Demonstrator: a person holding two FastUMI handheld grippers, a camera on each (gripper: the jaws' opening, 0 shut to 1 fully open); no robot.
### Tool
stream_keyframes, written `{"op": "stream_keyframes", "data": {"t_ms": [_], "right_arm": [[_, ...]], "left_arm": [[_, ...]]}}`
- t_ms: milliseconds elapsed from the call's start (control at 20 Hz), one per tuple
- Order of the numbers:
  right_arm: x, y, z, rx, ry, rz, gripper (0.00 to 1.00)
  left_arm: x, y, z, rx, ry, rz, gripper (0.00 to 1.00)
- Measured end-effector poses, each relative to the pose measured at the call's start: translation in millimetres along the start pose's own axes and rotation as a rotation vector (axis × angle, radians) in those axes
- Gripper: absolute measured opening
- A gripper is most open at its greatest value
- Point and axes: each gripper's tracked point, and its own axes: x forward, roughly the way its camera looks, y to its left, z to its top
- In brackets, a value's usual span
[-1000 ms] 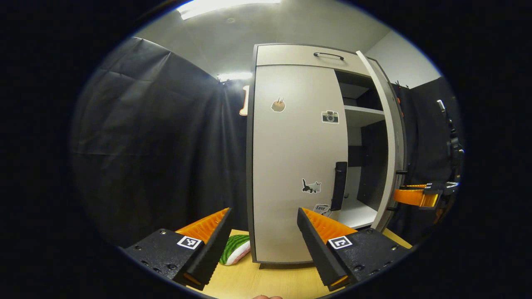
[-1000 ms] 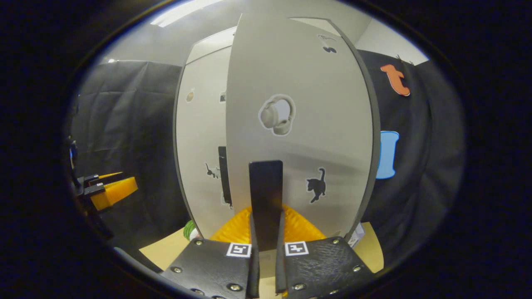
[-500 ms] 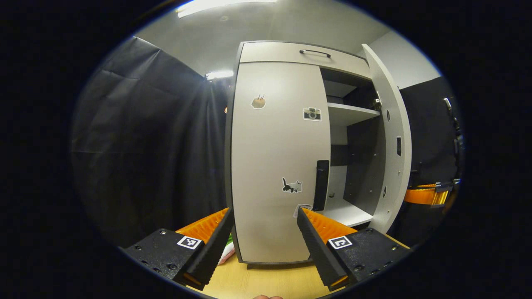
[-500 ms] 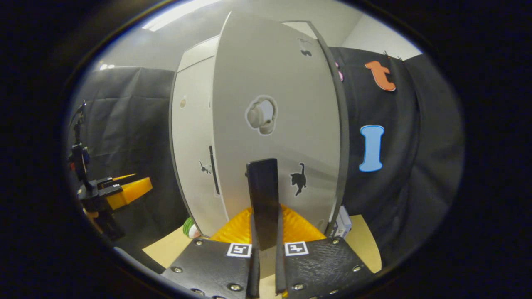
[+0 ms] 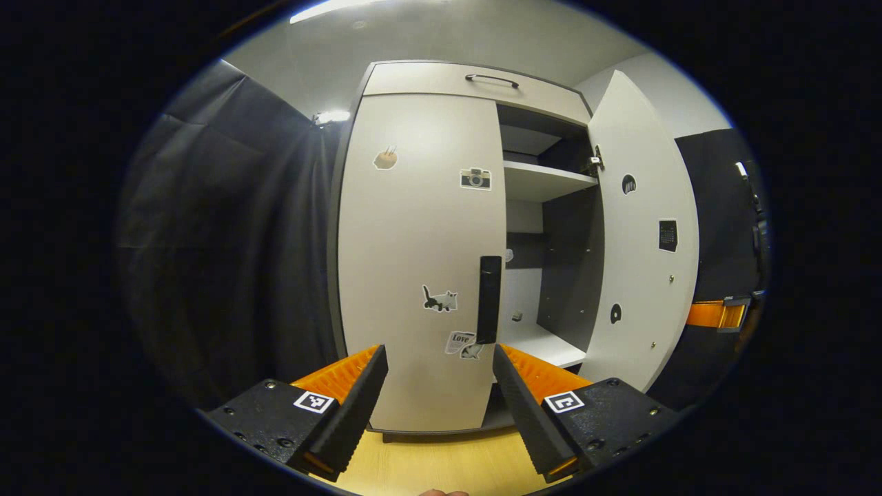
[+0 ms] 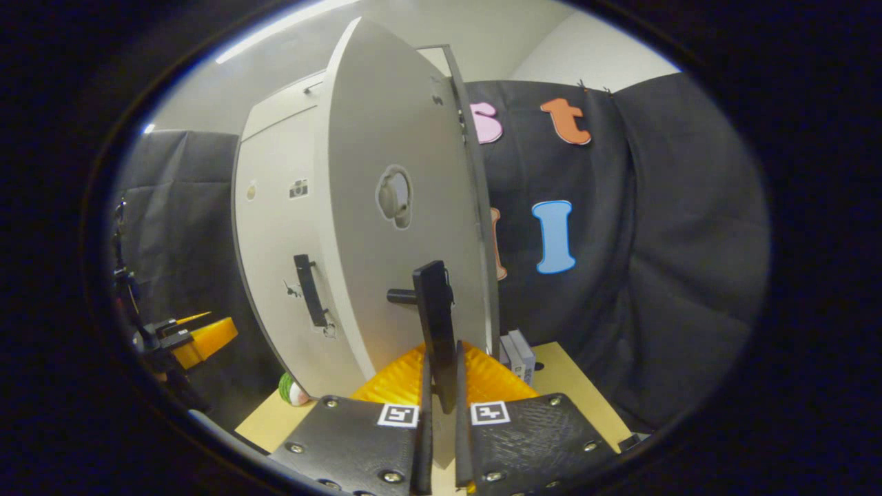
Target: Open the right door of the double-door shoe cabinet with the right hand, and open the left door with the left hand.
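Swung wider since a second ago, the right door now stands well open; my right gripper is clamped on its black handle. My left gripper, fingers spread and empty, faces the cabinet's left door, shut, just below its handle. That door remains.

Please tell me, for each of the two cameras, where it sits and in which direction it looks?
Left gripper view: rides the open left gripper, facing the cabinet front: closed left door, its handle, open right door.
Right gripper view: rides the right gripper, shut on the right door handle, looking along that door's outer face.
Shared: both doors, the left handle, and each view shows the other gripper at its edge.
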Motion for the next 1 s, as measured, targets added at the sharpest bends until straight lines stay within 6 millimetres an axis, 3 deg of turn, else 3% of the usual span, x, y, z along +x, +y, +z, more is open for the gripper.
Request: {"op": "stream_keyframes", "data": {"t_ms": [300,450,850,900,1000], "right_arm": [[-1,-26,4,0.009,-0.031,-0.116,0.13],[-4,-41,9,-0.015,-0.043,-0.147,0.07],[-2,-50,7,-0.008,-0.055,-0.195,0.07],[-14,-45,7,0.001,-0.055,-0.189,0.07],[-5,-50,9,-0.003,-0.061,-0.203,0.02]], "left_arm": [[-3,-8,6,0.017,-0.019,-0.020,0.95],[0,-8,4,0.005,-0.014,-0.024,0.95],[17,-18,1,0.005,-0.002,-0.044,0.95],[20,-20,2,0.008,-0.003,-0.046,0.95],[29,-23,5,0.012,-0.011,-0.054,0.95]]}}
